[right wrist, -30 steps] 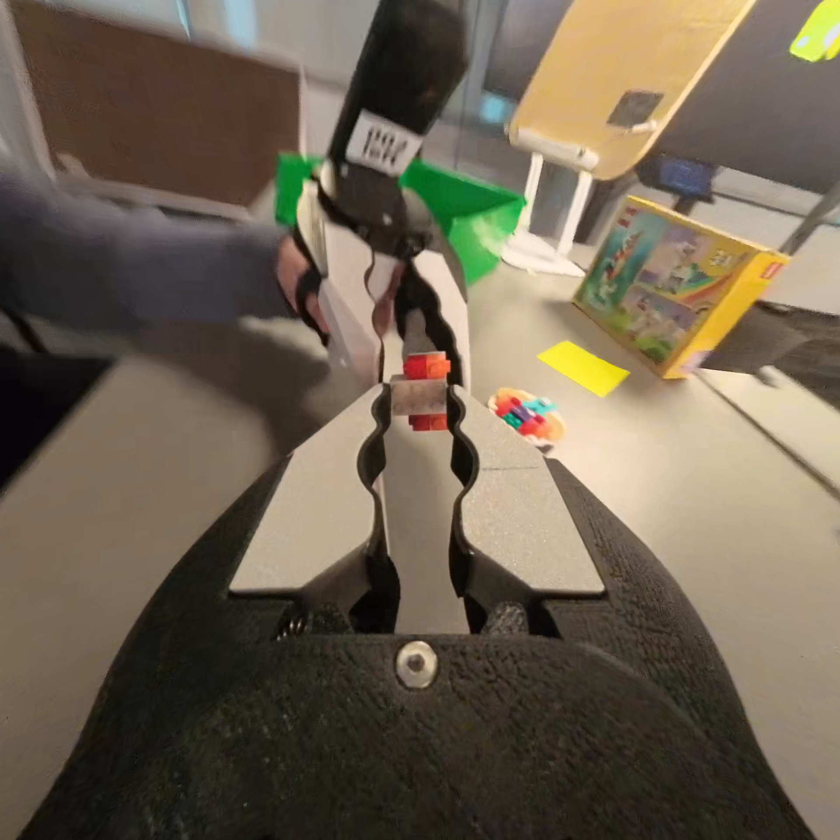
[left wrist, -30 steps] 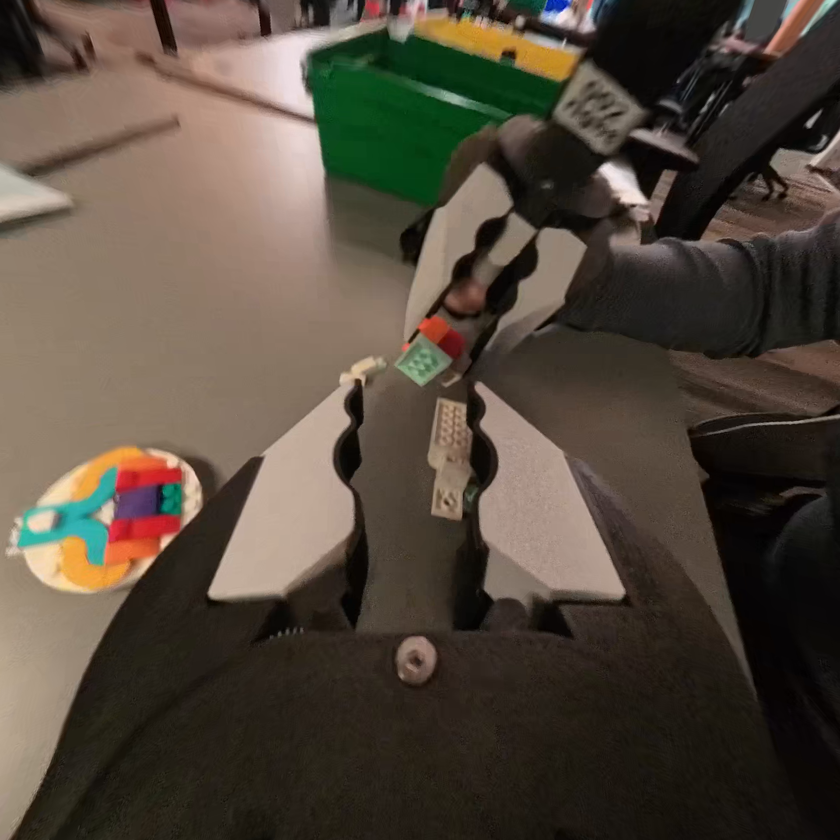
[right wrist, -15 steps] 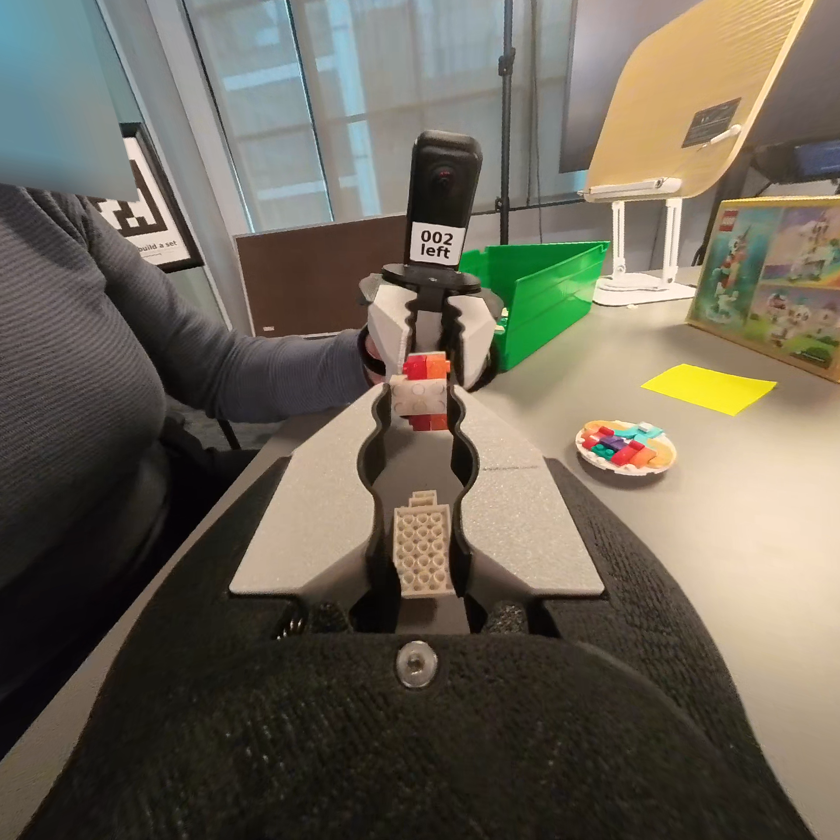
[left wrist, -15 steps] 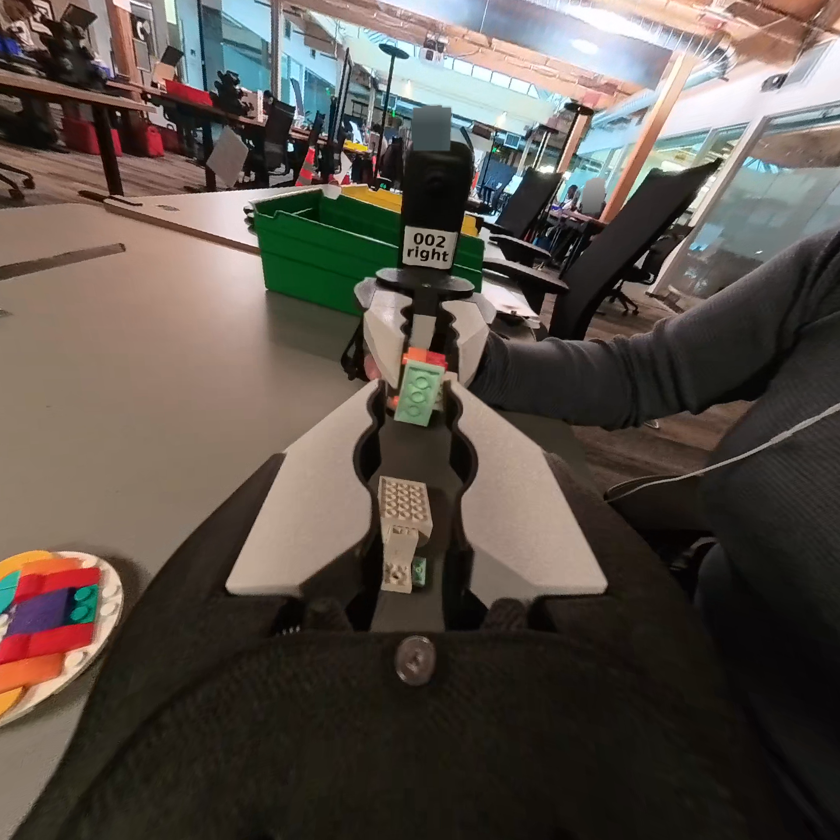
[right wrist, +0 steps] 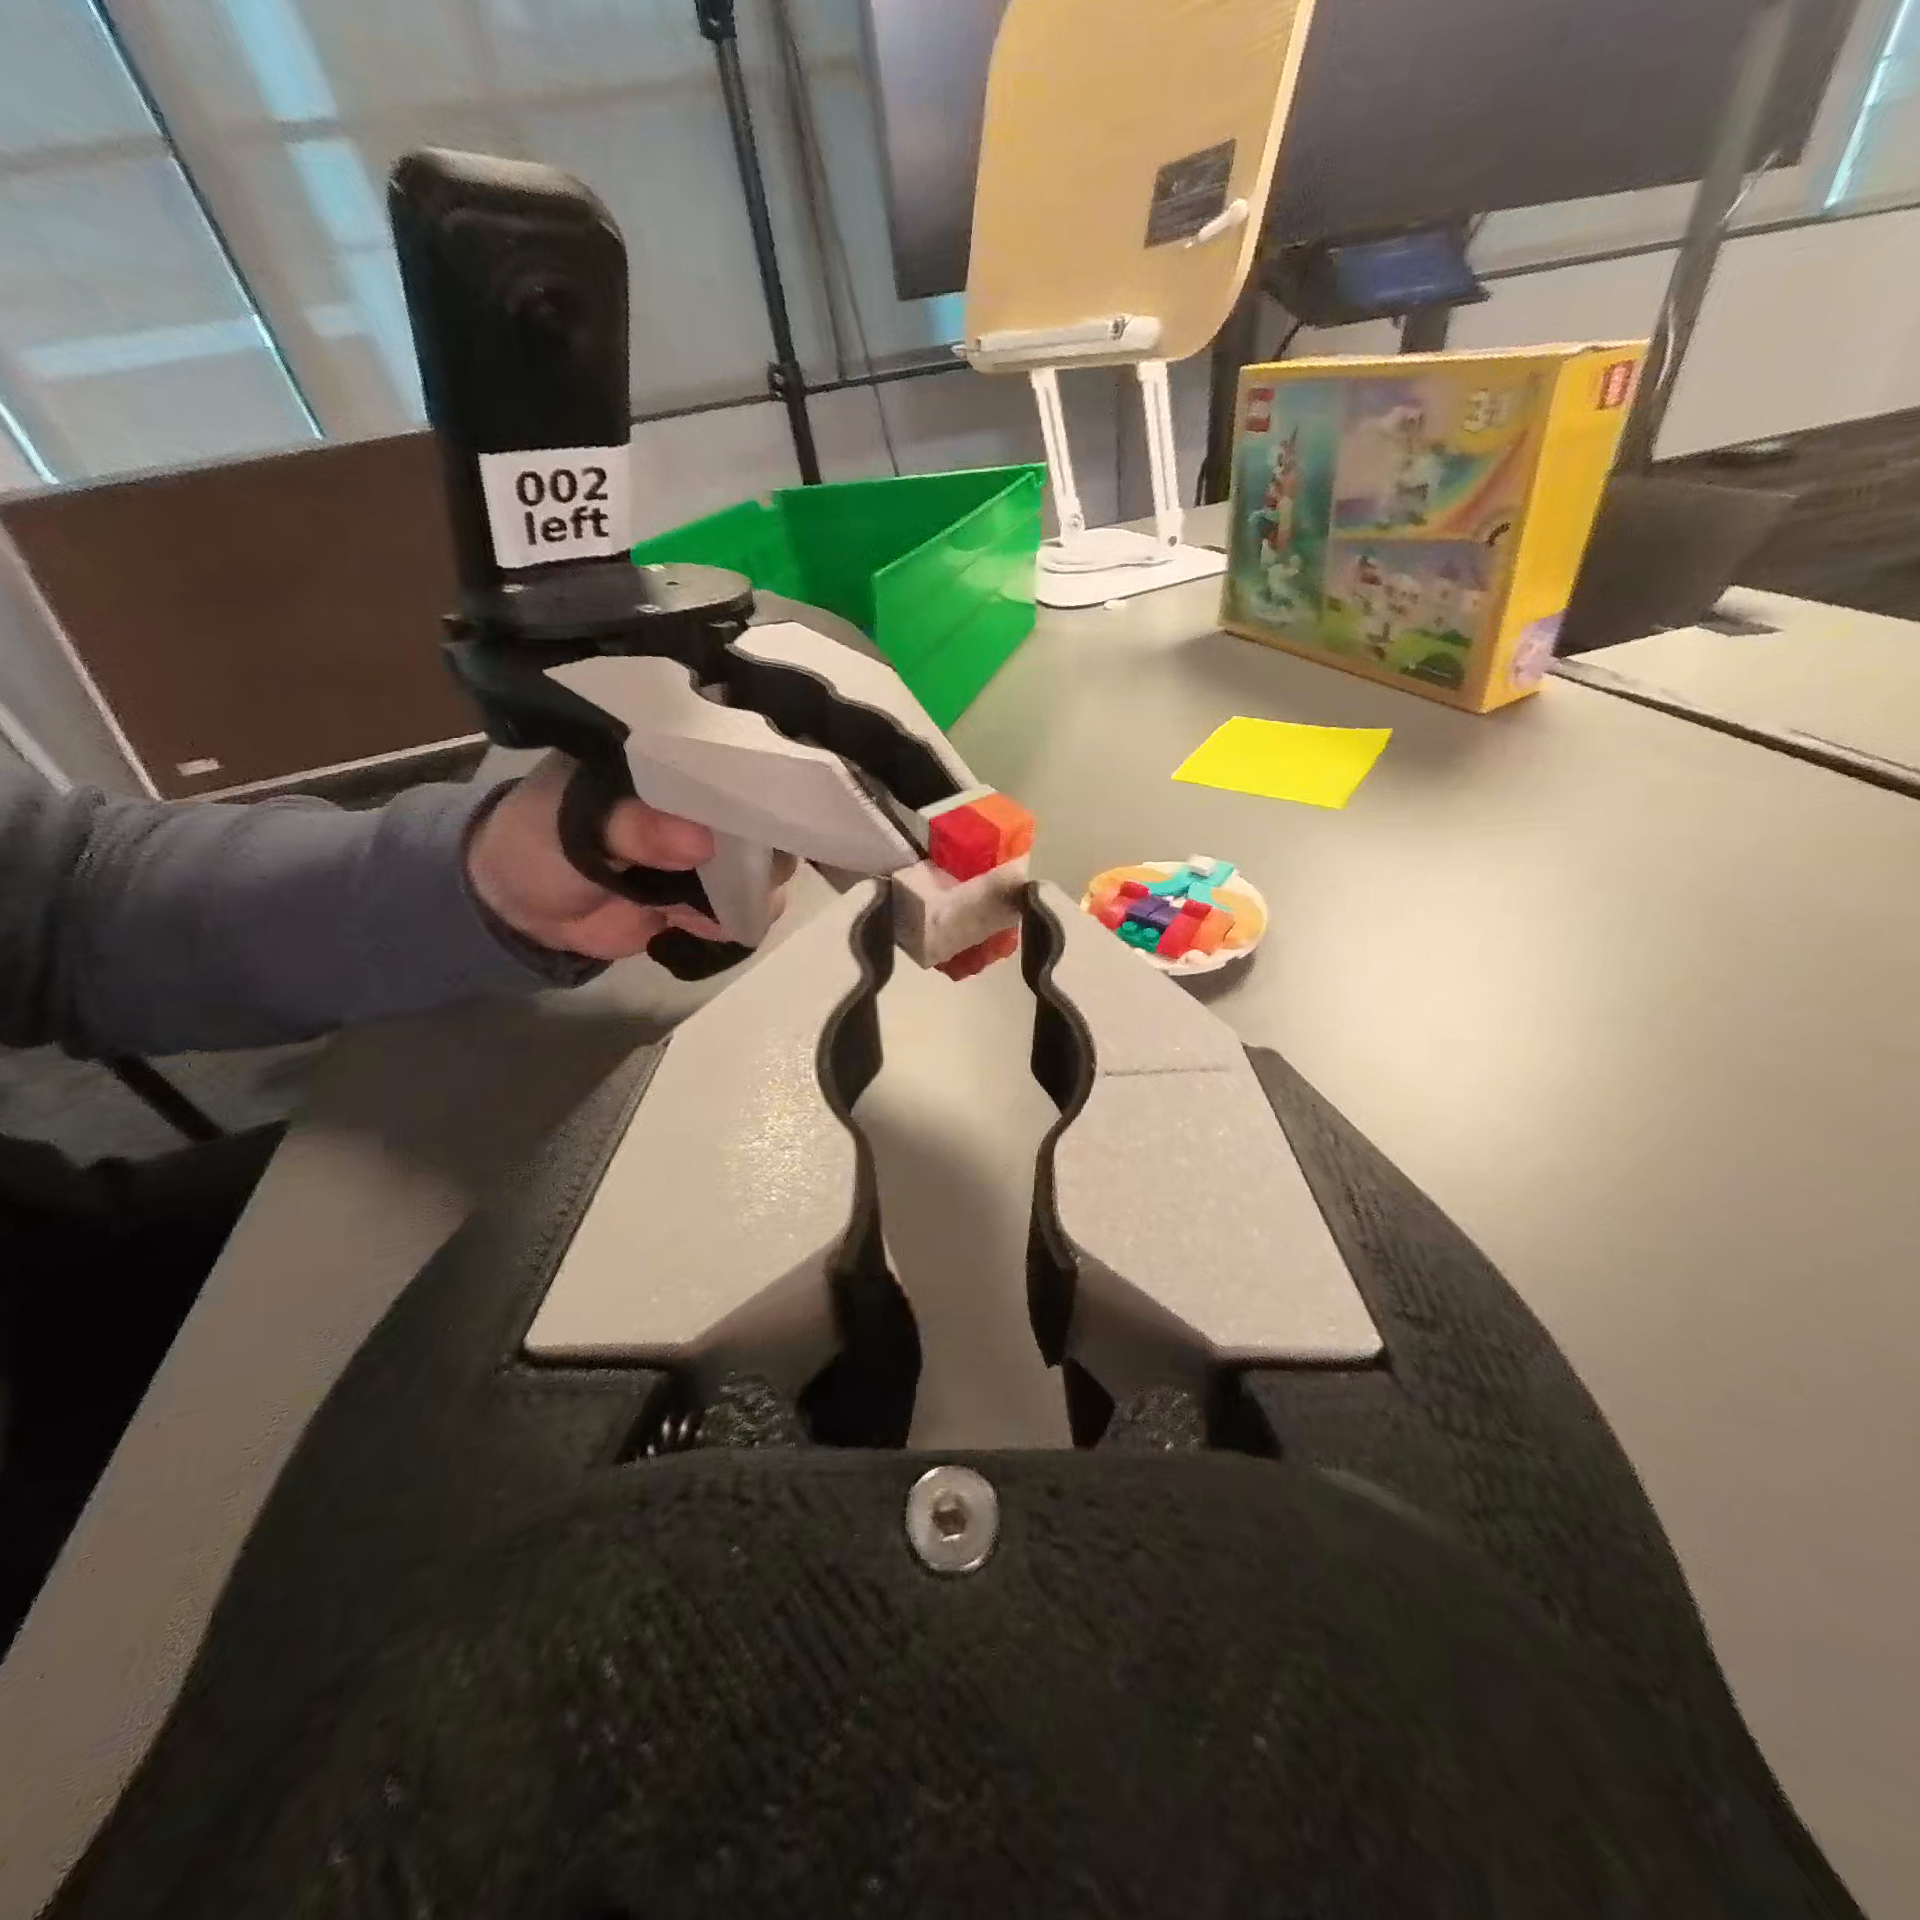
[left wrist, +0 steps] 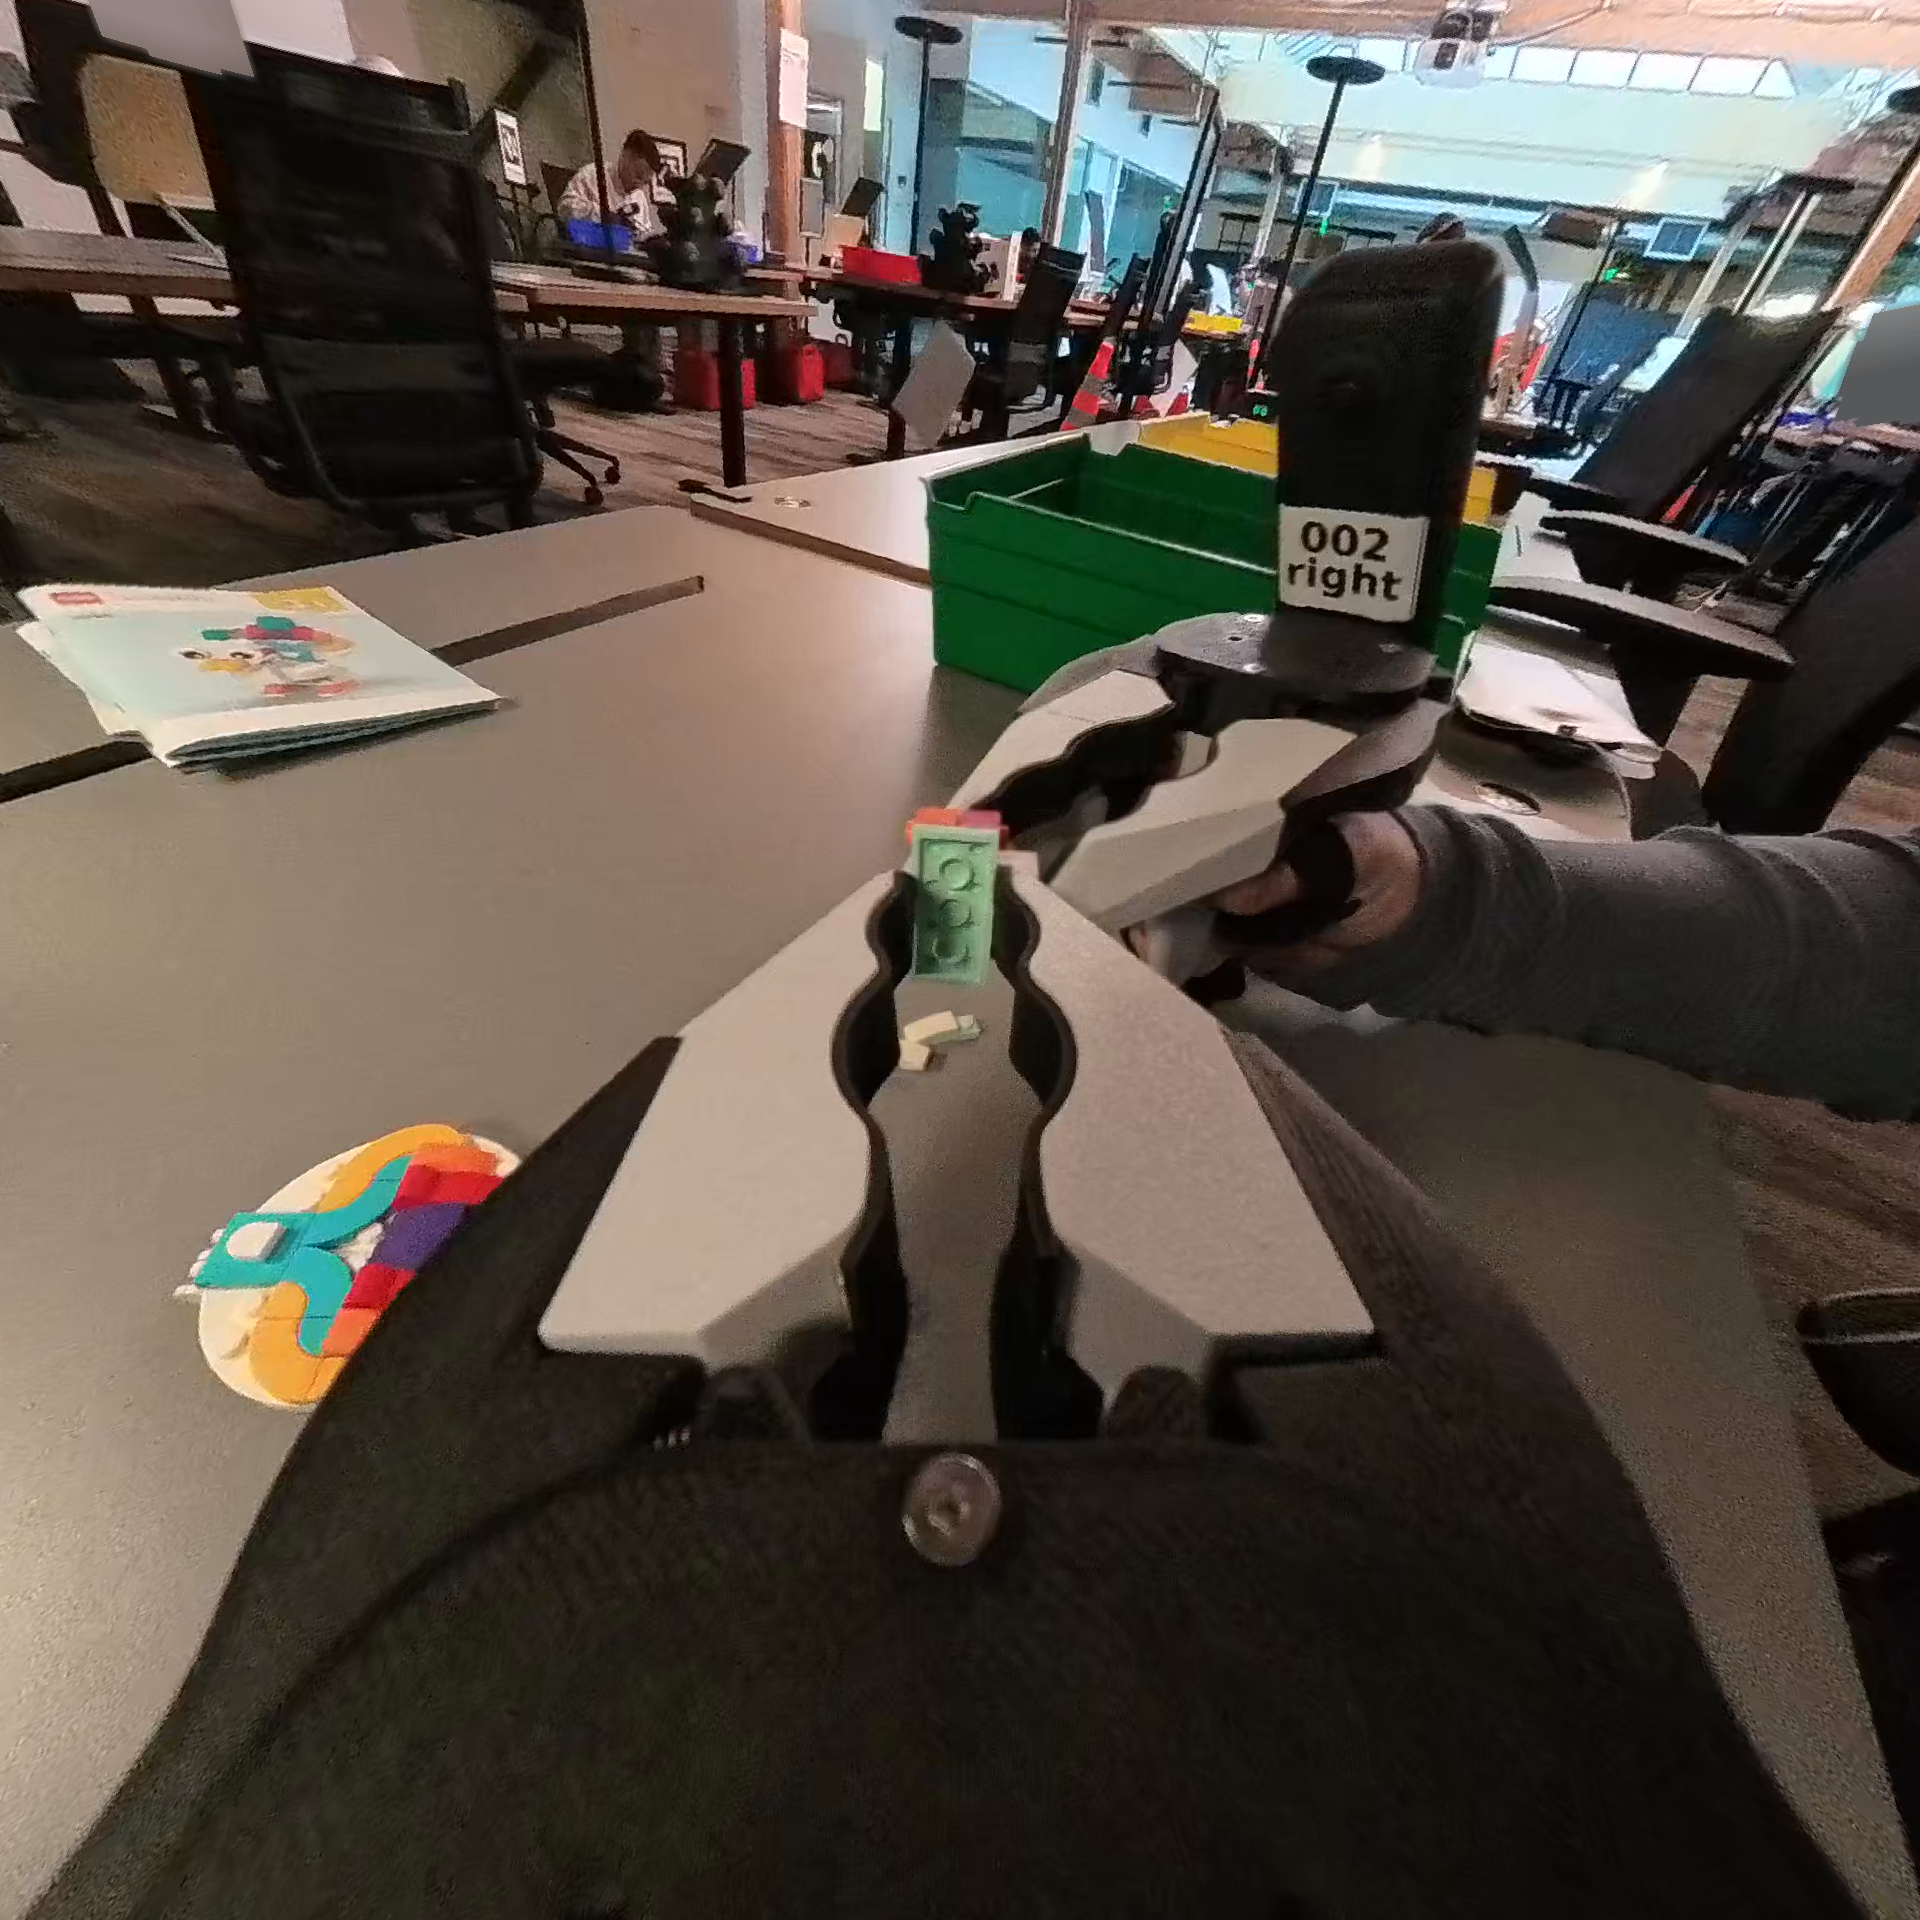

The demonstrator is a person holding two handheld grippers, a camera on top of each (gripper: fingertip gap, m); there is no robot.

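Above the grey table [left wrist: 468, 935], the grippers have been swung off their head-on line and are now met at an angle. The brick cluster [right wrist: 971, 836] is clamped by left gripper [left wrist: 948, 906] and right gripper [right wrist: 956, 916] alike, held off the surface. Loose pale pieces [left wrist: 940, 1037] are now seen below.

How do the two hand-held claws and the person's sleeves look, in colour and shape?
Both claws, left claw and right claw, look the same: light grey wedge-shaped fingers with wavy black inner edges, on a rough black body with a silver screw. Each has a black pistol handle and an upright black camera with a white label. The sleeves are dark grey, finely ribbed.
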